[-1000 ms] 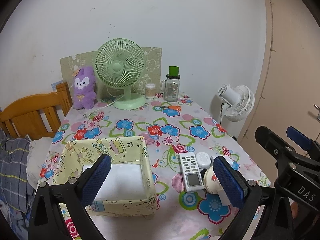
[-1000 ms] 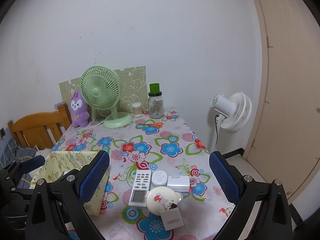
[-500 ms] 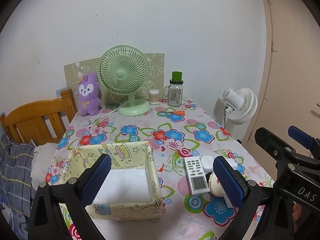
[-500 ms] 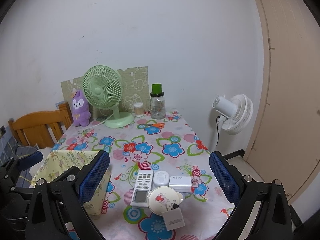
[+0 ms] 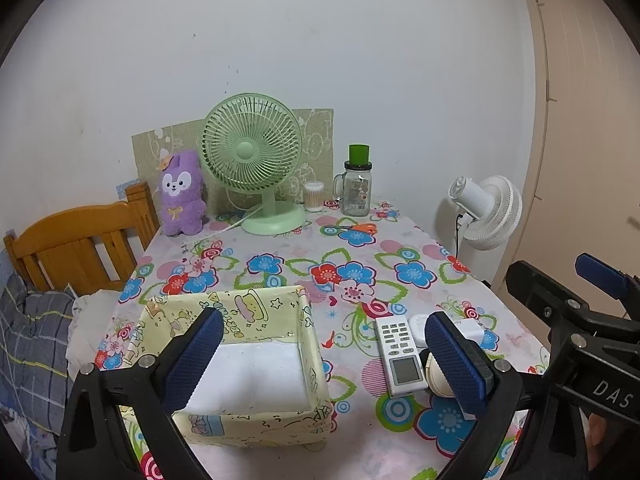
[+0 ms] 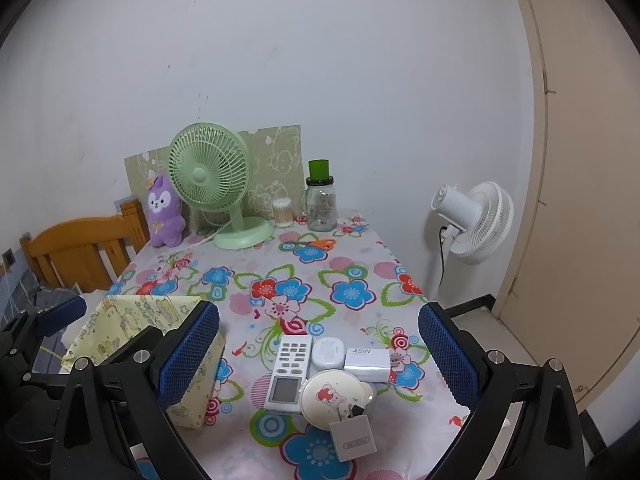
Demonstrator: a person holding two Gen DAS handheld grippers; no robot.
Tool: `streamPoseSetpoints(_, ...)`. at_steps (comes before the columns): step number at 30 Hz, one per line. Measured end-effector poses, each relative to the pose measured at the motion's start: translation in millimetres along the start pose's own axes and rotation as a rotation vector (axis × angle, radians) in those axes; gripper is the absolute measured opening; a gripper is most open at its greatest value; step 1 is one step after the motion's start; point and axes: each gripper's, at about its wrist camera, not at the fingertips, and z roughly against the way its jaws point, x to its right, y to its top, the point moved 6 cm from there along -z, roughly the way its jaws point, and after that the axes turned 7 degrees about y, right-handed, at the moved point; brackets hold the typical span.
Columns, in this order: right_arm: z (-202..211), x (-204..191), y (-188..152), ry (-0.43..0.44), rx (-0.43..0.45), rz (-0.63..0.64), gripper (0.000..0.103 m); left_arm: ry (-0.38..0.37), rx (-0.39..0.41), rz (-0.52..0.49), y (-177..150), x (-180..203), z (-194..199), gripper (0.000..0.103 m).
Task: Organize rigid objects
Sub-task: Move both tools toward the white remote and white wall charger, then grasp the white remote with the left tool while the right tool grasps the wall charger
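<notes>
on the left of the flowered table (image 5: 280, 452) sits the yellow fabric box (image 5: 240, 364), open and with nothing in it, and the left gripper (image 5: 320, 364) hangs over its near side with its jaws spread wide, gripping nothing. its walls look soft, so a careless drop could fold one in. further right the pieces to be tidied lie bunched: the white remote (image 6: 290, 372), a small white case (image 6: 328, 353), a 45w charger (image 6: 368, 363), a round compact (image 6: 334, 398) and a little card-like box (image 6: 354, 438) leaning on it. the right gripper (image 6: 320, 364) hovers above them, also wide apart and empty. they touch, so closing on one may nudge its neighbours, perhaps off the near edge.
</notes>
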Motion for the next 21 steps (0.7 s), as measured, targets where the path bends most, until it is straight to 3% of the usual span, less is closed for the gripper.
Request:
streamPoseSetpoints(9, -14, 4, -4, 0.007, -0.027, -0.008, 0.097, -0.006, -0.032, -0.007, -5, 5, -15, 0.096)
streamPoseSetpoints(16, -27, 11, -7, -0.015, -0.045, 0.003, 0.091, -0.011, -0.072, -0.015, -11, 12, -34, 0.088)
streamPoseSetpoints(19, -35, 16, -11, -0.030, -0.063, 0.014, 0.088, -0.022, -0.101, -0.016, -15, 15, -44, 0.078)
streamPoseSetpoints(21, -40, 21, -14, -0.032, -0.079, 0.013, 0.086, -0.038, -0.126, -0.001, -17, 18, -51, 0.077)
